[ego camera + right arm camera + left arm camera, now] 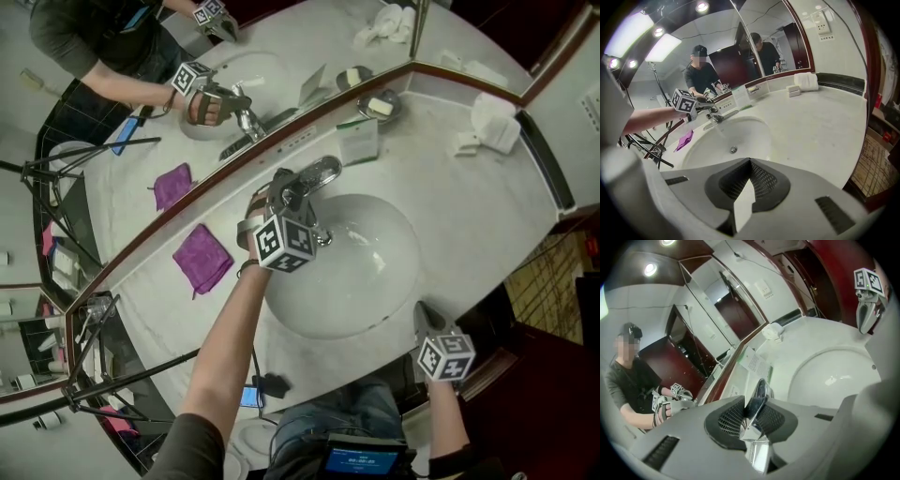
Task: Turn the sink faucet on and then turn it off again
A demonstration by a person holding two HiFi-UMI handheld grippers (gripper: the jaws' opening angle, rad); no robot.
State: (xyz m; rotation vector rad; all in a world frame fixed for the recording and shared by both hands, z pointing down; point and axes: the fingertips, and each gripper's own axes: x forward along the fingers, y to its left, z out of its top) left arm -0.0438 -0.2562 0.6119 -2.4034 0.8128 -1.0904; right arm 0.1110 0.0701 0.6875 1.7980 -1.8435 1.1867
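One lever (759,393), seemingly in left gripper (753,420).

Mirror (281,47) stands just behind the faucet (320,172); basin (375,277) lies open.

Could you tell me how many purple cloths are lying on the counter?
1: the purple cloth lies left of the sink in the head view; the other is its mirror reflection.

LIGHT: bright, even indoor light; ceiling spotlights (702,6) and a light panel (665,47) blaze at upper left of the right gripper view | GLARE: sharp highlights on the chrome faucet handle (757,399); sheen on the white basin (375,272) | SHADOW: soft and faint across the countertop (450,197) | LENS: heavy fisheye bending; black vignette in gripper-view corners
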